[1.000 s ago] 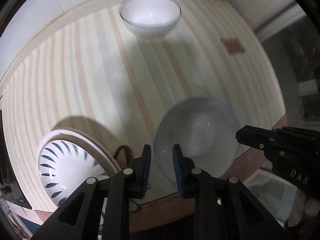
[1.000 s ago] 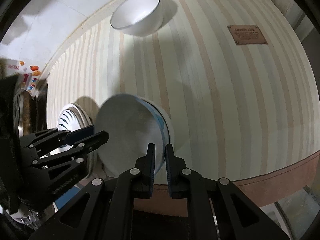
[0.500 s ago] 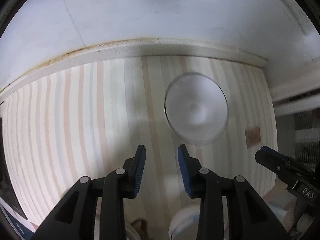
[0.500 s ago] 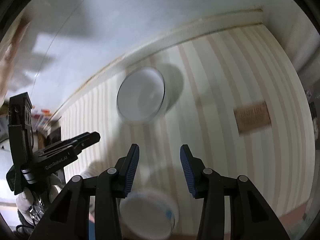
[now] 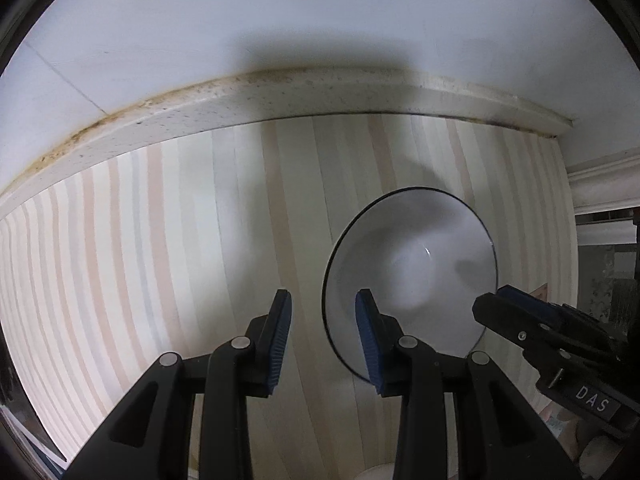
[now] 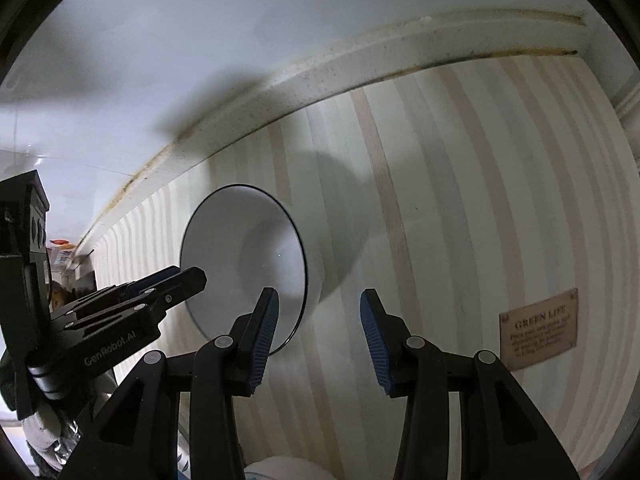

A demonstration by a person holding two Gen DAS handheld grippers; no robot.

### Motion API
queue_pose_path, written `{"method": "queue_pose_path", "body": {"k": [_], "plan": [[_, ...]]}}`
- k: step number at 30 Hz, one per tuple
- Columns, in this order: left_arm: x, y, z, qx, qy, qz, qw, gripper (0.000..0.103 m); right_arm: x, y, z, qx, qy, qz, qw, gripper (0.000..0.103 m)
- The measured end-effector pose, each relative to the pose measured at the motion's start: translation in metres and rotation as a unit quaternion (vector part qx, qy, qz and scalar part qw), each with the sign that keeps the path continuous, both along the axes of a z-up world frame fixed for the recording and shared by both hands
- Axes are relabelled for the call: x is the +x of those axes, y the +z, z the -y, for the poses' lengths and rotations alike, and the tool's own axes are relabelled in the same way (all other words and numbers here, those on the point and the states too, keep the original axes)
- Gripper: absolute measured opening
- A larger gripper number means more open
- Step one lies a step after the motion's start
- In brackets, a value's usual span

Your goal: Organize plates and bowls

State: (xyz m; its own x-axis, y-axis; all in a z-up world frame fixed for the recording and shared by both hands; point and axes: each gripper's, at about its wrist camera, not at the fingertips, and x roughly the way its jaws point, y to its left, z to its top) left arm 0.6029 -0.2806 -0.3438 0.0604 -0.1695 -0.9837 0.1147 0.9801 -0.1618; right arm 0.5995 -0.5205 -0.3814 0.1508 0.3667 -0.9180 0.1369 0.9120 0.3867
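White bowl (image 5: pixel 412 264) on striped table (image 5: pixel 160 248), now closer.
Left claw (image 5: pixel 323 340), right claw (image 6: pixel 318 336): both wide open, empty, flanking bowl; probably next pickup.

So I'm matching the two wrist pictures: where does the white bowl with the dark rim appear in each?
Left wrist: the white bowl sits right of centre, beyond the left hand-held gripper.
Right wrist: it sits left of centre.
Shared landmark: the stained wall ledge behind the striped mat.
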Motion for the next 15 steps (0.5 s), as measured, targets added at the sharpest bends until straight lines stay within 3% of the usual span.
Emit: {"method": "queue_pose_path", "body": {"k": [5, 8, 10, 15], "plan": [[0.004, -0.016, 0.007, 0.002, -0.010, -0.016, 0.9998, 0.030, 0.007, -0.016, -0.004, 0.011, -0.003, -0.012, 1.000, 0.046], [0.004, -0.023, 0.008, -0.018, -0.011, -0.025, 0.9995, 0.017, 0.011, -0.026, -0.008, 0.025, -0.003, -0.019, 1.000, 0.043], [0.004, -0.025, 0.012, -0.016, -0.011, -0.023, 0.9995, 0.016, 0.013, -0.028, -0.011, 0.029, 0.000, -0.015, 0.999, 0.017], [-0.002, -0.024, 0.012, -0.016, -0.009, -0.022, 0.9996, 0.016, 0.013, -0.025, -0.018, 0.025, 0.002, -0.003, 1.000, 0.015]]}}
